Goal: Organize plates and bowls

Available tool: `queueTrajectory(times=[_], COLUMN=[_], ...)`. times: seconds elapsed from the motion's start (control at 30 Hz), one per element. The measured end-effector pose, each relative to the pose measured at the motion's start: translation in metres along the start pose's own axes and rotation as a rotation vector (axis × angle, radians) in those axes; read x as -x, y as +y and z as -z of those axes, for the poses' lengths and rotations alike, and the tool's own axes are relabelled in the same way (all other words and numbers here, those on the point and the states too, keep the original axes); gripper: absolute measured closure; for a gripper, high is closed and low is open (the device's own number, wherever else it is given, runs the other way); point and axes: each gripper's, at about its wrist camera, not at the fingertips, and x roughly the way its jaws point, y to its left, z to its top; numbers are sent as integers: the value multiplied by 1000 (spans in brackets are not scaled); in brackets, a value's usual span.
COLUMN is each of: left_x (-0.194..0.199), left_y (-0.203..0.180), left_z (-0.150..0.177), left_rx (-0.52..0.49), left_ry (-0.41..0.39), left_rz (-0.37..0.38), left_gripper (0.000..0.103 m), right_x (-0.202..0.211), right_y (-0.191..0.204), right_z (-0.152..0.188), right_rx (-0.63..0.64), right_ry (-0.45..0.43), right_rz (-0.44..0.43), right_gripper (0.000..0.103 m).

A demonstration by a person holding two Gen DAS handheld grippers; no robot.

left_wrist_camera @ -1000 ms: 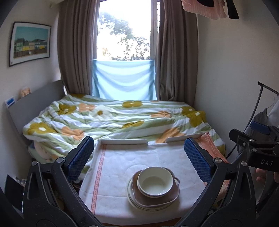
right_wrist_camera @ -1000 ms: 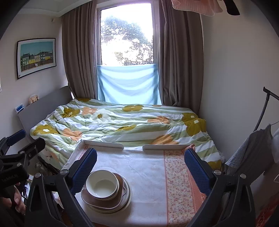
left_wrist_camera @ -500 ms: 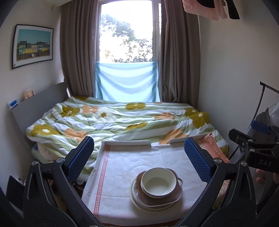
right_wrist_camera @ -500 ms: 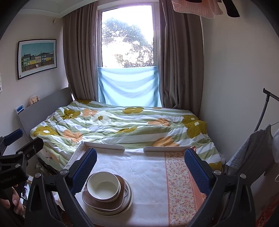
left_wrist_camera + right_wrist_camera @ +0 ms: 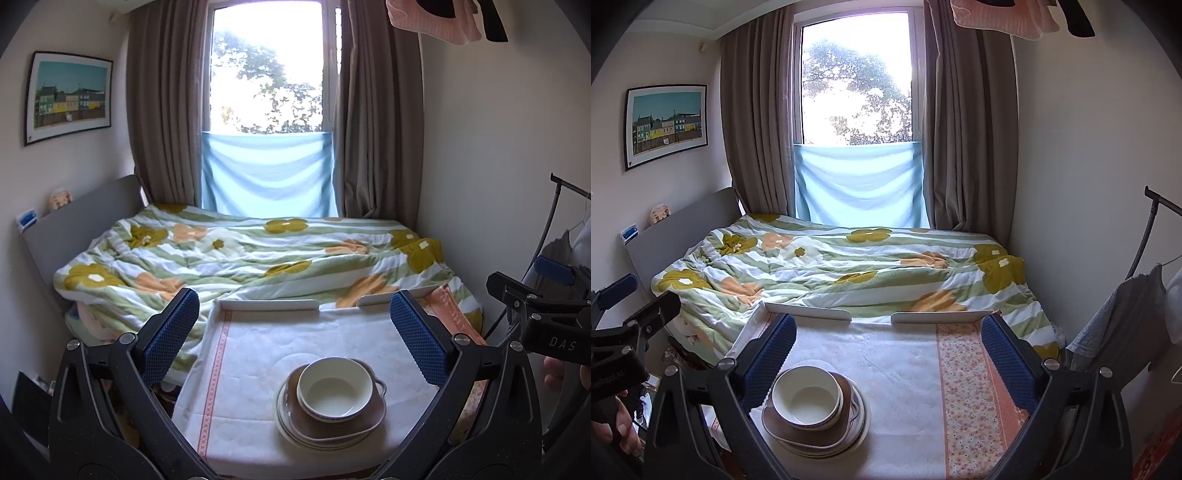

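A cream bowl point(image 5: 334, 389) sits in a brown square dish point(image 5: 340, 424) on a stack of white plates point(image 5: 295, 432), on the cloth-covered table point(image 5: 251, 354). My left gripper point(image 5: 295, 325) is open and empty, held back above the stack. In the right wrist view the bowl point(image 5: 807, 398), the brown dish point(image 5: 775, 421) and the plates point(image 5: 858, 417) lie at the lower left. My right gripper point(image 5: 888, 350) is open and empty, to the right of the stack. Each gripper shows at the edge of the other's view.
A bed with a flowered duvet point(image 5: 240, 254) lies just beyond the table's far edge, which has two white rails point(image 5: 269, 304). A clothes rack point(image 5: 1145, 295) stands at the right. A floral cloth strip point(image 5: 967, 387) covers the table's right side.
Both grippers have drawn back and tilted up slightly, so the stack sits lower in both views. The dishes have not moved. Both grippers stay open.
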Motion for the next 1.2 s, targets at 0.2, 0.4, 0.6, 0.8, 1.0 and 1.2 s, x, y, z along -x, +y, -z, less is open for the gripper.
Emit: queueTrajectory(times=[0.2,0.4,0.6,0.8,1.0,1.2], left_x=[2,5,5,5,4,4], left_y=[-1,-4,-4,-5,-4,-5], left_z=[-1,-1,-2,-2,-3,-3], left_rx=[6,-2,-2,-7,-6,-9], left_ry=[-13,-23,-25,-21,-21,-21], left_rz=[-1,0,0,1,4,2], left_gripper=[0,0,0,0,0,0], right_x=[0,1,0,0,-1,-1], right_y=[-1,-2,-2,-3,-2,-3], right_z=[0,-1,-1,-1,-1,-1], right_rx=[-1,-11,-11,-9,-10,-7], right_ry=[-5,-9,-10,-12,-16,-25], right_rz=[7,10,12,14,19,34], right_gripper=[3,3,3,3,3,3])
